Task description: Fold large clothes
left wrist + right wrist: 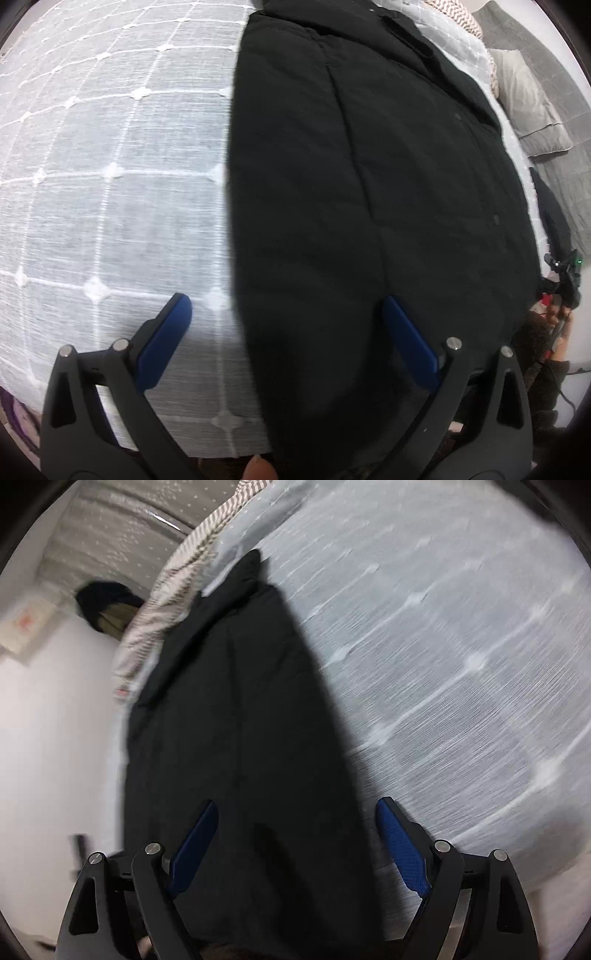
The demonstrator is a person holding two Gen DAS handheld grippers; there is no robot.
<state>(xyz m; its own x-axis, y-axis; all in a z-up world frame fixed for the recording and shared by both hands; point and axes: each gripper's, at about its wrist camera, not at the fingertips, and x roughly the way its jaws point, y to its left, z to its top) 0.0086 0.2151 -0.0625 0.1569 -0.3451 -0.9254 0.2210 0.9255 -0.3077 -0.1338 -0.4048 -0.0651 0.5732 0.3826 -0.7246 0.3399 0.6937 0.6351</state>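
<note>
Where the black coat lies lengthwise on the bed, its near hem sits directly under both grippers and its long axis runs straight away from them toward the pillows.

Left gripper: jaws wide, nothing between the pads; it straddles the coat's left edge, one finger over the white quilted bedspread, the other over dark cloth.

Right gripper: jaws wide, nothing gripped; it straddles the coat's right edge, one finger over the coat, the other over the bedspread.

Both hands look equally near the hem; whether either touches the cloth cannot be told.

Coat: black, padded, matte, with long lengthwise seams and small dark snaps near one side. It is already narrowed to a long strip, lying flat, and probably bulky and springy to fold.
</note>
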